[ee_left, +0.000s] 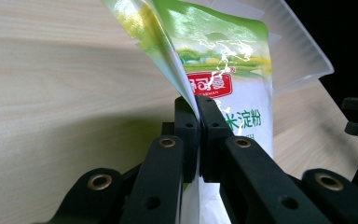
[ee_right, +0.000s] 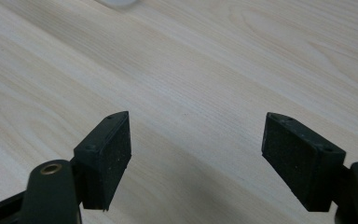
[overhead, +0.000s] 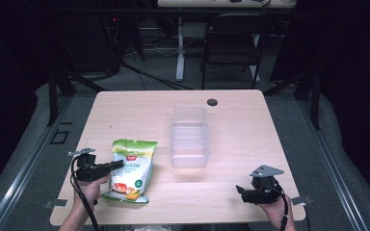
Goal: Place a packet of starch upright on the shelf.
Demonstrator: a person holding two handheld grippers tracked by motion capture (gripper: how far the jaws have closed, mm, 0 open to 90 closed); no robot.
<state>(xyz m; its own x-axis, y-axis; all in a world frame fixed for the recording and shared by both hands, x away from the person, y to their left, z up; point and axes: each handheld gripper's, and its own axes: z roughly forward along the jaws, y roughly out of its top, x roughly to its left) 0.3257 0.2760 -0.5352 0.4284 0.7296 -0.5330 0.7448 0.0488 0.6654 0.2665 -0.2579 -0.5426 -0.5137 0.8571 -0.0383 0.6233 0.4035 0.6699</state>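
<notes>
A pale wooden table (overhead: 250,125) stands in a dark room. The green-and-white pouch (overhead: 130,169) lies at the table's front left, just left of a clear plastic container (overhead: 189,137). The left gripper (overhead: 118,165) is clamped on the pouch's edge, which appears slightly lifted. The right gripper (overhead: 241,191) rests at the front right, jaws spread wide above bare wood.

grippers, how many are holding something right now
1. The left gripper is shut on the green bag's edge; the right gripper is open above bare table.
</notes>
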